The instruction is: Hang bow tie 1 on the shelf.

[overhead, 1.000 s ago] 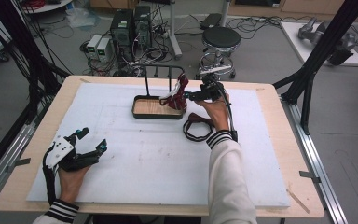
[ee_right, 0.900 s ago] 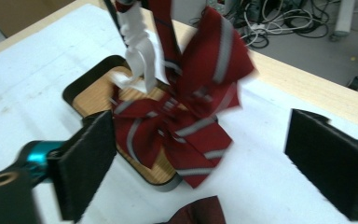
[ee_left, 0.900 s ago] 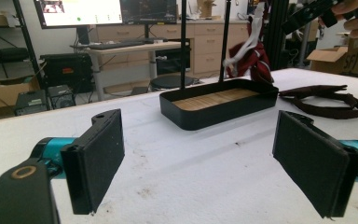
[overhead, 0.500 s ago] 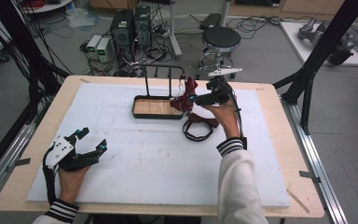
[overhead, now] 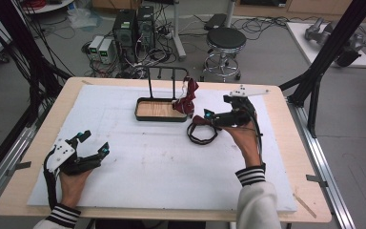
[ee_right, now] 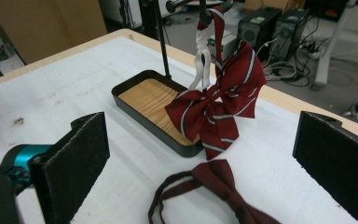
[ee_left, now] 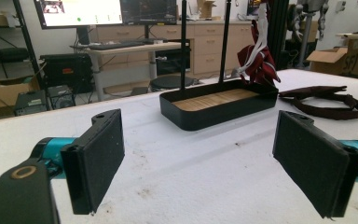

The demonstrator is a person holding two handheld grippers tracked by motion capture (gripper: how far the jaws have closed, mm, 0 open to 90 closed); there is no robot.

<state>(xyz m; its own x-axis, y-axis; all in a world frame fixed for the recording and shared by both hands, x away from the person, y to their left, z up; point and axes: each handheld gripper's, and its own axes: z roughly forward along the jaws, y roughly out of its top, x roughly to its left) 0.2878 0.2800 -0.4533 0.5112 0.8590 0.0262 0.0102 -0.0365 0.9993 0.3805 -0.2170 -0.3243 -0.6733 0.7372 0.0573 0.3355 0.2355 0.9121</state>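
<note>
Right gripper (overhead: 208, 116) level above dark bow tie (overhead: 202, 131) (jaws wide, empty, just opened); left gripper (overhead: 93, 143) likewise.

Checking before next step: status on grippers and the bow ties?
Both grippers, left and right, open, empty. Striped bow tie hangs on rack. Second tie flat on table. Nothing blocking.

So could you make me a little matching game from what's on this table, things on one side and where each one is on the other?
Things:
1. striped bow tie
2. dark red strap
3. black tray
4. left gripper

Places:
A. lying flat on the white mat
B. hanging from the stand's hook
C. open near the table's front left
D. under the stand, wood inside

Pairs: 1-B, 2-A, 3-D, 4-C
</note>
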